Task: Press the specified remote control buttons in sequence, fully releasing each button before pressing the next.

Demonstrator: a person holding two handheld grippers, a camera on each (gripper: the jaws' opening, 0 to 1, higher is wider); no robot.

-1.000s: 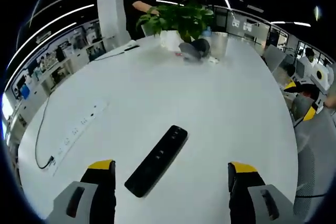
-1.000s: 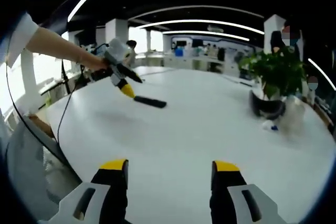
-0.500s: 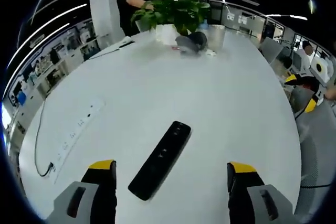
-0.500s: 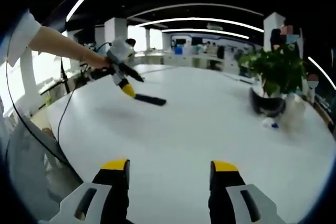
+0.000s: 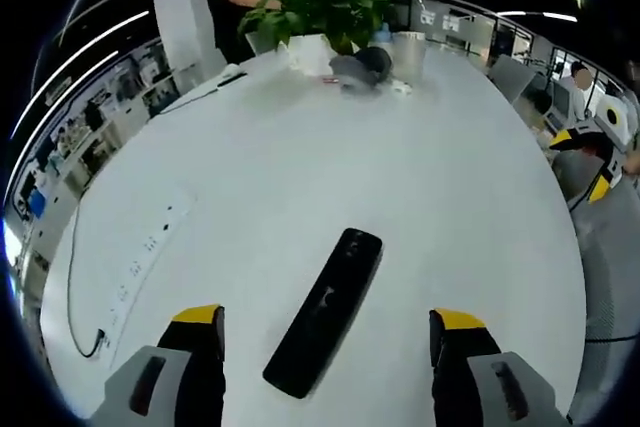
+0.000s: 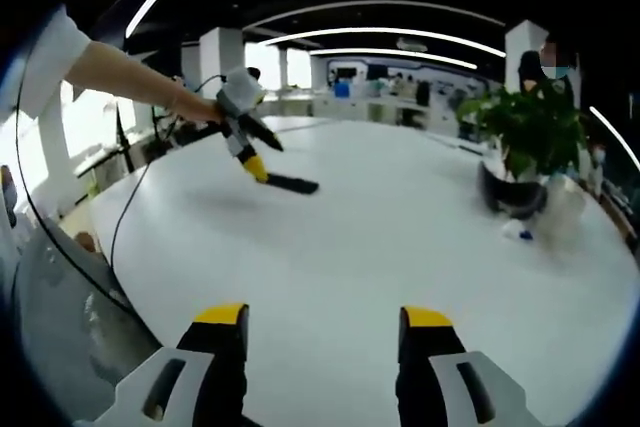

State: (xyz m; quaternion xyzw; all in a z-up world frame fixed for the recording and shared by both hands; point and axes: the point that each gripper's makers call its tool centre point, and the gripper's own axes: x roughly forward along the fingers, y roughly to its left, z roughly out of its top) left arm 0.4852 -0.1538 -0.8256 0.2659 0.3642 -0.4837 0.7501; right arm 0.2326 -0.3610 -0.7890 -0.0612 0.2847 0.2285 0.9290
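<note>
While jaws stand wide on both, left gripper [image 5: 325, 347] over black remote [image 5: 325, 310], no legible writing, right gripper [image 6: 320, 347] above white table [image 6: 380, 237].

The left gripper view is aimed steeply downward, close above the remote control [image 5: 325, 325] on the white table [image 5: 440, 187]. The right gripper view is aimed nearly level across the table from well apart. Remote, table and potted plant [image 6: 527, 137] are shared by both views.
</note>
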